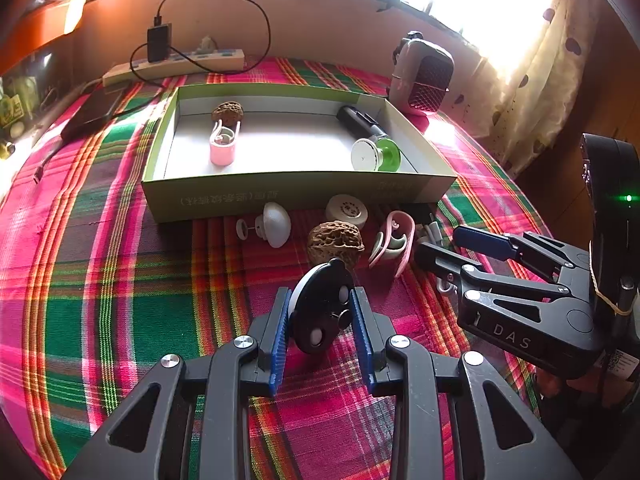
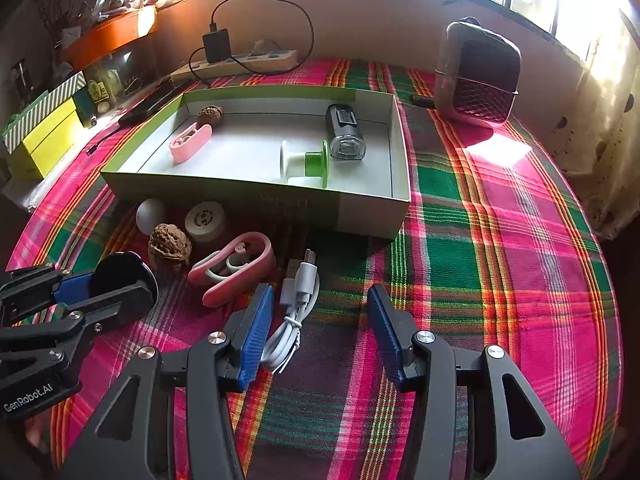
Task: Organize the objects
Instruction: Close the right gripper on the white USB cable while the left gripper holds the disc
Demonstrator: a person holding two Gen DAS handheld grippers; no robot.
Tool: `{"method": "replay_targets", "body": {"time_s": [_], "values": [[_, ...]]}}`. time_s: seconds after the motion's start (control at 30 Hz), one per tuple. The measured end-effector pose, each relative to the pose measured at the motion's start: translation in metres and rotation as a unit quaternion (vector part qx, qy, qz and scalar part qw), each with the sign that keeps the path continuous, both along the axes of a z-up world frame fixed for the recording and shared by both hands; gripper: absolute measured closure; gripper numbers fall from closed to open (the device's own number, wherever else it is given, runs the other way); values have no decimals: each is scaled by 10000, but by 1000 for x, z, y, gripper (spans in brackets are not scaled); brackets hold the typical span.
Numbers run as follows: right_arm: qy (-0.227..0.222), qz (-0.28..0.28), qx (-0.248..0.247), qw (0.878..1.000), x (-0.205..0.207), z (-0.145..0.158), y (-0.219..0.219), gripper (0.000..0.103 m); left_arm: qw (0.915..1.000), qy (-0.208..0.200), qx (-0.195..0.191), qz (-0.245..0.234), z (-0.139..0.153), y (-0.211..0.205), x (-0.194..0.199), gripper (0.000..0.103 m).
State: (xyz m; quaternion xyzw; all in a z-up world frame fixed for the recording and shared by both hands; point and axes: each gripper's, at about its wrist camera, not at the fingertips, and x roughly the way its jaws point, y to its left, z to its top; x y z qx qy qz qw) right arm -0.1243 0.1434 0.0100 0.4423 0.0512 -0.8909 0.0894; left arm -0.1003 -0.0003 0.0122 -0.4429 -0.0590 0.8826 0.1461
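My left gripper (image 1: 322, 312) is shut on a black disc with a white rim (image 1: 320, 316), held on edge just above the plaid cloth. In the right wrist view the same left gripper (image 2: 116, 280) and black disc (image 2: 120, 272) appear at the left. My right gripper (image 2: 320, 320) stands open over the cloth, with a coiled white USB cable (image 2: 298, 300) lying by its left finger. A walnut (image 1: 335, 240), a pink clip (image 1: 394, 240), a round white cap (image 1: 347, 210) and a white knob (image 1: 276, 224) lie before the open green box (image 1: 296, 194).
Inside the box are another walnut (image 2: 210, 114), a pink clip (image 2: 190, 142), a green and white spool (image 2: 306, 164) and a black lamp (image 2: 344, 132). A small heater (image 2: 478, 80) stands back right. A power strip (image 2: 236, 64) with a charger lies along the back wall.
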Motion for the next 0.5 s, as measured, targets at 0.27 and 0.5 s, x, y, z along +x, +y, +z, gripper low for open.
{"method": "replay_targets", "body": {"time_s": [0.27, 0.5], "values": [[72, 96, -29, 9999, 3, 0, -1, 66, 10000, 8, -16, 3, 0, 1, 0, 76], [116, 103, -65, 9999, 5, 0, 1, 84, 10000, 35, -66, -7, 2, 2, 1, 76]]}}
